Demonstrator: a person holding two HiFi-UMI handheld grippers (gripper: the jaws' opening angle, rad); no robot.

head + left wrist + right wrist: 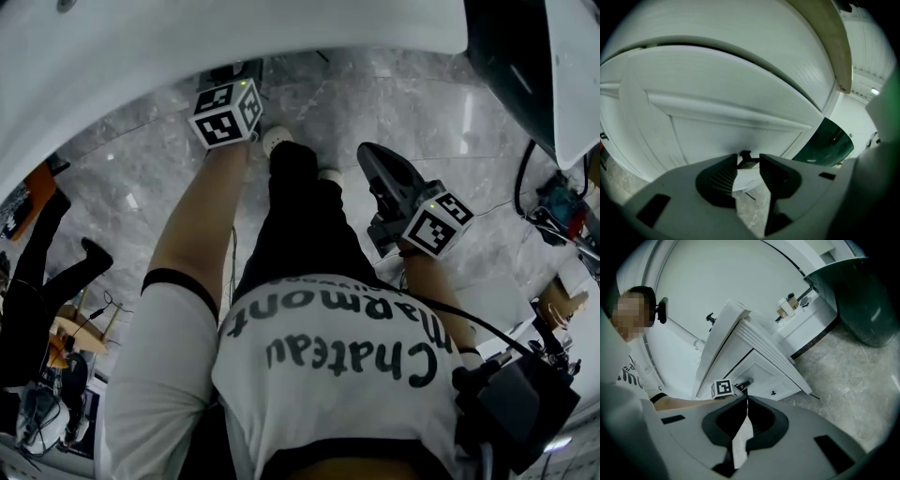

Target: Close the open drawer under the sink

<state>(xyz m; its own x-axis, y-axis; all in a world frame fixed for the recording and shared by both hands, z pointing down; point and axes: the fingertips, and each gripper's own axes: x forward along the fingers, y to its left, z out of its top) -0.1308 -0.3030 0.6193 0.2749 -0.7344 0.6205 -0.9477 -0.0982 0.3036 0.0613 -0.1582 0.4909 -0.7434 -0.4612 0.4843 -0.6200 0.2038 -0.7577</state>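
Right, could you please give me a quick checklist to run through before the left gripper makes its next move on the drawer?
1. Left gripper lined up with the drawer knob: ok, the knob sits between the tong tips.
2. Tongs pressing on the knob: cannot tell; they stand slightly apart.
3. Right gripper out of the way: ok, it is off to the side, tongs together, nothing in them.
4. How far the drawer front stands out from the cabinet: cannot tell from these views.
5. Shoes out of the drawer's path: cannot tell; they stand close to the cabinet.
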